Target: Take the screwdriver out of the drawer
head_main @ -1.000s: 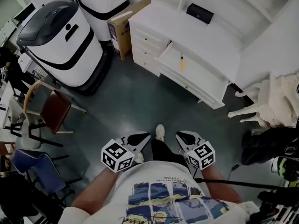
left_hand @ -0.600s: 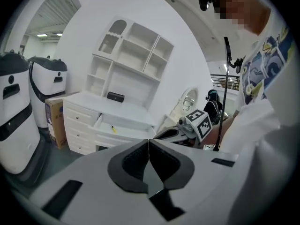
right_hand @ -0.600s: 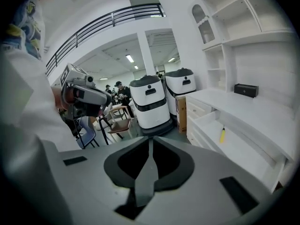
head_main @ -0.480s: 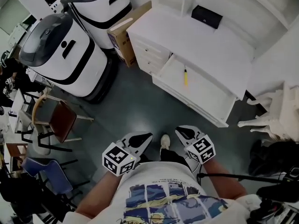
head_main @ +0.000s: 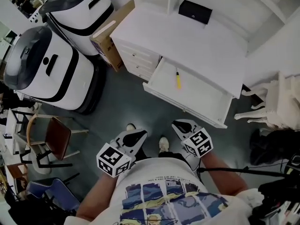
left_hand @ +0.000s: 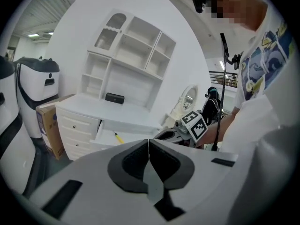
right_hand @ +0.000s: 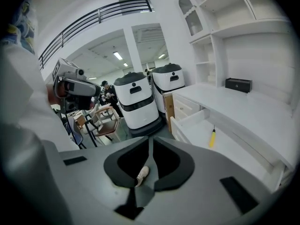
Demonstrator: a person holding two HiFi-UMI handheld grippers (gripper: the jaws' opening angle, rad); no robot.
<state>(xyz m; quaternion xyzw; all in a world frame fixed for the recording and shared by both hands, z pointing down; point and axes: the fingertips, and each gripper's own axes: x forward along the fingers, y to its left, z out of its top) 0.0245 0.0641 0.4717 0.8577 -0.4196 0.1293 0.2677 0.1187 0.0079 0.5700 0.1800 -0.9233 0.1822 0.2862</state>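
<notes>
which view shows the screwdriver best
Head view: the screwdriver lies whole, seen from above, in the open drawer. The right gripper view shows it small and at a slant; the left gripper view shows it smaller still.

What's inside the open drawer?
One yellow-handled screwdriver lies on the bare white bottom of the drawer. Nothing else shows there. Any part of the drawer tucked back under the desktop is covered and cannot be seen.

An open white drawer (head_main: 202,96) holds a yellow-handled screwdriver (head_main: 178,79); the desktop (head_main: 187,42) bears a black box (head_main: 195,11).
</notes>
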